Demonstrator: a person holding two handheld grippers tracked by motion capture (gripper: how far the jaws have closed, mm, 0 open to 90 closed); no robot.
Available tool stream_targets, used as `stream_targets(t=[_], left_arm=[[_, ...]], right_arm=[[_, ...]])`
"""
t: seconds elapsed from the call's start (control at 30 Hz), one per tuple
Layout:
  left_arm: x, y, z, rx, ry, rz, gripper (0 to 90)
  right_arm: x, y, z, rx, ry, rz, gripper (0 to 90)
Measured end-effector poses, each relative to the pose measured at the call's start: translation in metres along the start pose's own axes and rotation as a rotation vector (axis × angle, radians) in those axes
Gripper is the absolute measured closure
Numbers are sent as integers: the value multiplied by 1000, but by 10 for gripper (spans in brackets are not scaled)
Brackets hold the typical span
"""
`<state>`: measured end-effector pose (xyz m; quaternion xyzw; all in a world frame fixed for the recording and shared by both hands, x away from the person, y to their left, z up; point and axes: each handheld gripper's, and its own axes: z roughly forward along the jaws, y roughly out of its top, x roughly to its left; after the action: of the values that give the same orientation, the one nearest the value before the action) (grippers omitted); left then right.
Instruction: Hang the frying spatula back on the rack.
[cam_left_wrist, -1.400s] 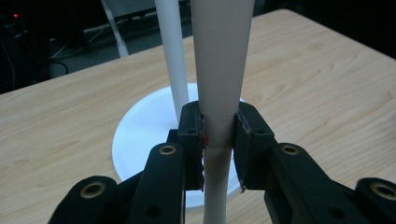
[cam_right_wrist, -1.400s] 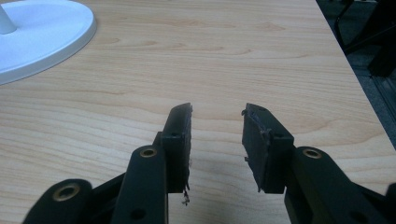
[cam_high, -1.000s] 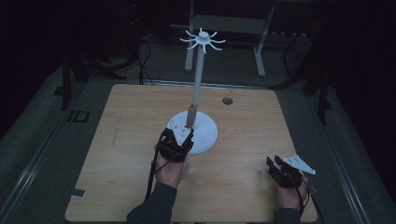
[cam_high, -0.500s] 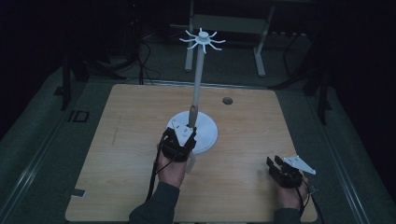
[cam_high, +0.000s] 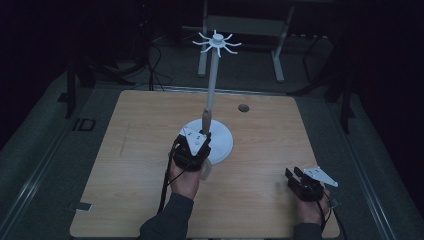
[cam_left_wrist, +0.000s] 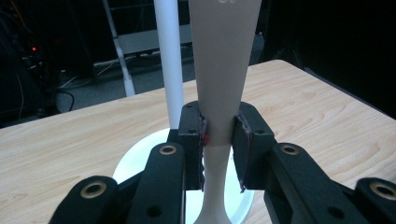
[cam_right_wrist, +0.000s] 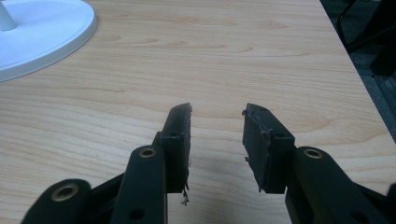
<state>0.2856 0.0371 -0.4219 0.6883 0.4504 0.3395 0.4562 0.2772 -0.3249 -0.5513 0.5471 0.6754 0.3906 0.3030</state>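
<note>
The left gripper (cam_left_wrist: 219, 135) is clamped on a beige utensil handle (cam_left_wrist: 223, 70), held upright just beside the pole of the white stand (cam_high: 223, 145); the right gripper (cam_right_wrist: 217, 126) rests apart and empty. The handle may knock the pole and tip the stand if it swings sideways.

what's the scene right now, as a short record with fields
held item: beige spatula-like utensil, upright, handle end down, broad end up
left tool: shut on the utensil's narrow part
right tool: jaws apart, nothing between them, low over the table at its near right corner
stand: white rack with round base, tall pole, hooked crown on top, no items hanging
utensil vs pole: beside it, just in front of the base
other: small dark hole in the tabletop
</note>
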Motion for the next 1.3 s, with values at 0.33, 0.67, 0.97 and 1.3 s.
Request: stream_targets(t=[0.33,0.67,0.97,1.3], left_arm=[[-2,14,2,-12,26,12,748],[-3,31,4,-31,57,18,748],[-6,46,3,-52,86,31,748],[-8,59,5,-61,102,20,748]], right_arm=[[0,0,0,0,-1,0,615],[0,0,0,1,-1,-2,615],[0,0,1,2,-1,-3,615],[0,0,1,1,-1,-4,615]])
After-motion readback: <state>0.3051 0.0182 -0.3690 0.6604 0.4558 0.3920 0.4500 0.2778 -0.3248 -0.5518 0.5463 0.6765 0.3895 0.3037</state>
